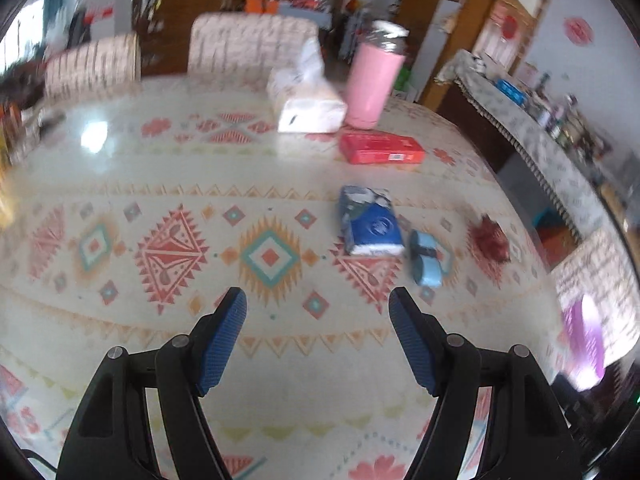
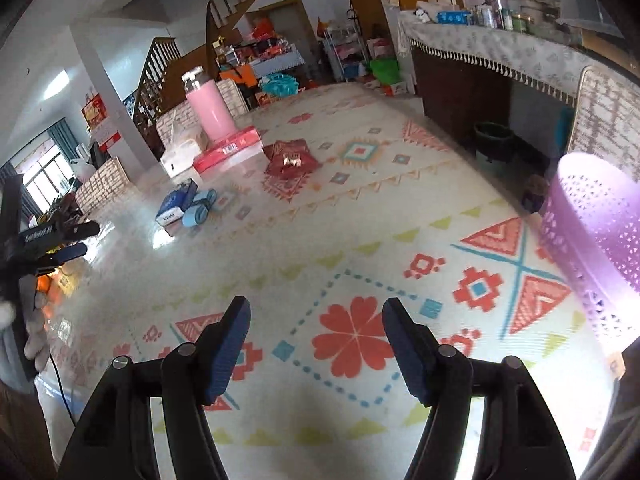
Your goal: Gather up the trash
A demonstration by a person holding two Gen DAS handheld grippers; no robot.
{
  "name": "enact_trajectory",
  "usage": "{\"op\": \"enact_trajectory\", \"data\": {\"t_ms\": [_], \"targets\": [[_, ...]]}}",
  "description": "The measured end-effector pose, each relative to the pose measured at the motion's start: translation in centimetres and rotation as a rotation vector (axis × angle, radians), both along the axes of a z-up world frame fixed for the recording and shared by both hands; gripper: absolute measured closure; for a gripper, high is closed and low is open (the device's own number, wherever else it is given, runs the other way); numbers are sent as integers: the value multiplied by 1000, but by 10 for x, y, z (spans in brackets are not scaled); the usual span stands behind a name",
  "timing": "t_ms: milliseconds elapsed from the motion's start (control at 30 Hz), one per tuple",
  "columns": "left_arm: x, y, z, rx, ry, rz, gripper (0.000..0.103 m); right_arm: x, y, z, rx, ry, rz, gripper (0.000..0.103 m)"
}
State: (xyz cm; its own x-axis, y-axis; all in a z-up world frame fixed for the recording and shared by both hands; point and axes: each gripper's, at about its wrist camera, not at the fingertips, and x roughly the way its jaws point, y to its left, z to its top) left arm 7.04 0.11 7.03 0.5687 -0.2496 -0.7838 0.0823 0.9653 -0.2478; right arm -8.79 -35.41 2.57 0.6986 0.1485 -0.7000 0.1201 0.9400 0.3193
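Crumpled red wrapper (image 2: 292,160), shiny, on tablecloth (image 2: 360,248)

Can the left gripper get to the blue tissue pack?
Probably yes. The left gripper is open and empty, and only bare tablecloth lies between it and the tissue pack.

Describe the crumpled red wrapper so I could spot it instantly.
Start at the tall pink bottle on the patterned table. Beside its red box lies the crumpled red wrapper, alone on the cloth. Unlike the flat box, it is wrinkled, shiny and dark red.
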Motion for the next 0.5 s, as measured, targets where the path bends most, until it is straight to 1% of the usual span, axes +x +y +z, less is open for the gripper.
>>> {"op": "enact_trajectory", "data": {"t_ms": [67, 100, 167, 233, 333, 500], "targets": [[19, 1, -8, -32, 27, 15, 30, 6, 0, -6, 15, 14, 9, 30], [25, -2, -10, -32, 32, 18, 30, 8, -1, -8, 21, 19, 12, 30], [40, -9, -14, -17, 40, 21, 30, 10, -2, -11, 38, 28, 18, 30], [53, -21, -16, 0, 40, 3, 30, 12, -4, -13, 52, 33, 21, 30], [72, -42, -20, 48, 36, -20, 30, 14, -5, -14, 68, 22, 23, 29], [111, -68, -33, 95, 56, -55, 30, 14, -3, -15, 72, 14, 39, 22]]}}
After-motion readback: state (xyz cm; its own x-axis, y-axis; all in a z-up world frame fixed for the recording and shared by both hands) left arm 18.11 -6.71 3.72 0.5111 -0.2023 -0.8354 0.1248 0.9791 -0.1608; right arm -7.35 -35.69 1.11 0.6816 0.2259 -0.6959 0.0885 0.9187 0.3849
